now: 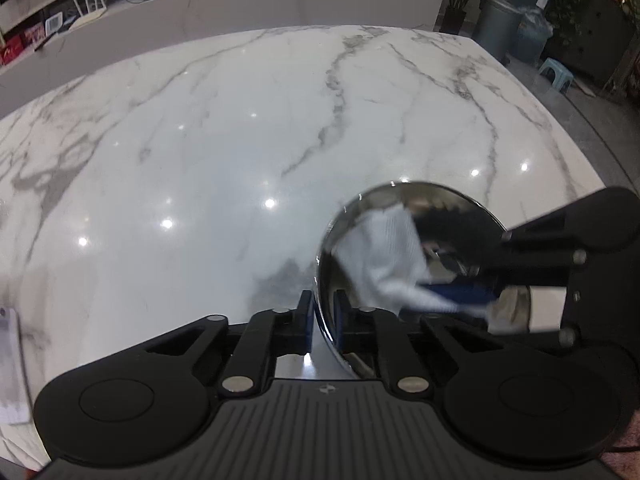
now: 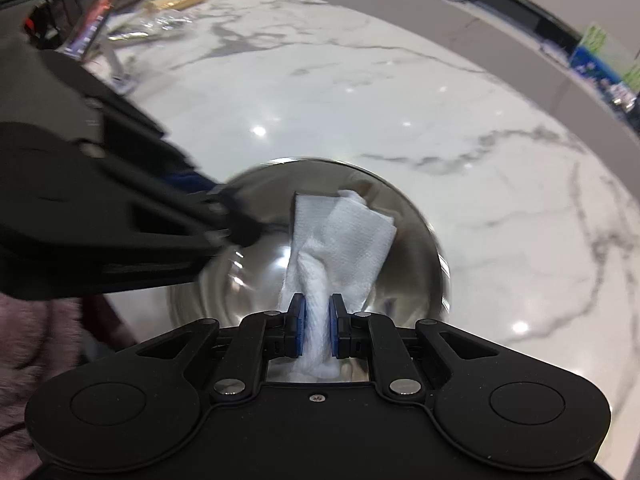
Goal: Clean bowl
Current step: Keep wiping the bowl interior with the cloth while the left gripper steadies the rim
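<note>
A shiny steel bowl (image 1: 384, 200) stands on the white marble table (image 1: 200, 140), near its front right part. My left gripper (image 1: 323, 316) is shut on the bowl's near-left rim, one blue pad outside and one inside. In the right wrist view the same bowl (image 2: 412, 264) fills the middle, with the left gripper (image 2: 236, 216) clamped on its left rim. My right gripper (image 2: 317, 312) is shut on a bunched white paper towel (image 2: 344, 232), which spreads against the bowl's inner far wall. From the left wrist view the towel (image 1: 384, 256) lies inside the bowl, with the right gripper (image 1: 460, 296) reaching in from the right.
A tilted dark stand (image 2: 92, 24) and wrapped packets (image 2: 176, 0) sit at the table's far left corner. A paper sheet (image 1: 10, 360) lies at the left edge. Grey bins (image 1: 496, 24) and a small stool (image 1: 556, 74) stand beyond the table's right edge. A fuzzy pink sleeve (image 2: 36, 360) shows low left.
</note>
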Demonstrator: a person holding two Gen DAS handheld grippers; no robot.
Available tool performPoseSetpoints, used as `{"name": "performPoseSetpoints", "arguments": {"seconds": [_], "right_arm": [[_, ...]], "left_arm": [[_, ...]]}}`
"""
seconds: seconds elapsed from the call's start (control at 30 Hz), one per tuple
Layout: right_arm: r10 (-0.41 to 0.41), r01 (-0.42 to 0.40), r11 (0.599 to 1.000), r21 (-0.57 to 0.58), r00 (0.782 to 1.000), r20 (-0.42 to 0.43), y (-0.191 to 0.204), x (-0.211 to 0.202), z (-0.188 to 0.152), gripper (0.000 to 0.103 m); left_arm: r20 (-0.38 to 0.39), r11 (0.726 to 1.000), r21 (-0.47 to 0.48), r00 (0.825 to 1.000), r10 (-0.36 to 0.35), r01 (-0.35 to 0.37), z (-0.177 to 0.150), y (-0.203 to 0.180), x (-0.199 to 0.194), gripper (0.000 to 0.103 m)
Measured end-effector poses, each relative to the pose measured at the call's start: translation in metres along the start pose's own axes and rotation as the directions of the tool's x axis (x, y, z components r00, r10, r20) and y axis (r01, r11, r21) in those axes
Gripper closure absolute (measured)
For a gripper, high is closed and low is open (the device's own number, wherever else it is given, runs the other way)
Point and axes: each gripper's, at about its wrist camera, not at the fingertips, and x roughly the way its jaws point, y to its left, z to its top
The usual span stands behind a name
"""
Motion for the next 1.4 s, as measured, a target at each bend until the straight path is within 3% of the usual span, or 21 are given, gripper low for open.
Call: {"name": "performPoseSetpoints", "arguments": {"seconds": [0.1,0.2,0.5,0.73,0.8,0.93,1.13,1.23,1.4], "right_arm": [[0.067,-0.067,0.998,0.019,0.998,0.007,0.002,0.000,0.001,0.093],[0.074,-0.074,0.997,0.009,0.997,-0.001,0.005,0.000,0.002,0.093],[-0.103,0.098,0.992,-0.082,0.993,-0.055,0.002,-0.002,0.006,0.094],[-0.123,0.117,0.988,-0.105,0.991,-0.051,0.005,-0.003,0.003,0.093],[-0.106,0.103,0.992,-0.071,0.993,-0.047,0.001,-0.004,0.003,0.093],[-0.083,0.082,0.996,-0.025,0.996,-0.038,-0.004,-0.003,0.003,0.093],[-0.079,0.078,0.997,-0.017,0.996,-0.032,-0.006,-0.001,0.005,0.094],[-0.077,0.077,0.997,-0.016,0.996,-0.032,-0.007,0.002,0.007,0.094],[-0.075,0.075,0.997,-0.011,0.997,-0.029,-0.006,0.001,0.006,0.094]], "left_arm": [[-0.003,1.000,0.010,1.000,0.001,-0.001,0.001,-0.001,0.001,0.097],[-0.005,0.999,0.034,1.000,0.011,-0.011,0.001,-0.003,0.000,0.096],[-0.001,0.998,0.063,1.000,0.018,-0.018,0.000,-0.006,-0.001,0.096],[-0.003,1.000,0.008,1.000,-0.009,0.009,0.000,0.000,0.003,0.095],[-0.011,1.000,-0.007,1.000,-0.017,0.017,-0.001,0.001,0.005,0.093],[-0.039,0.997,-0.065,0.998,-0.046,0.043,-0.007,0.006,0.009,0.070],[-0.049,0.989,-0.139,0.997,-0.067,0.060,-0.015,0.016,0.001,0.060],[-0.034,0.988,-0.144,0.997,-0.066,0.061,-0.017,0.018,-0.005,0.061],[-0.019,0.987,-0.124,0.994,-0.105,0.102,-0.016,0.016,-0.008,0.084]]}}
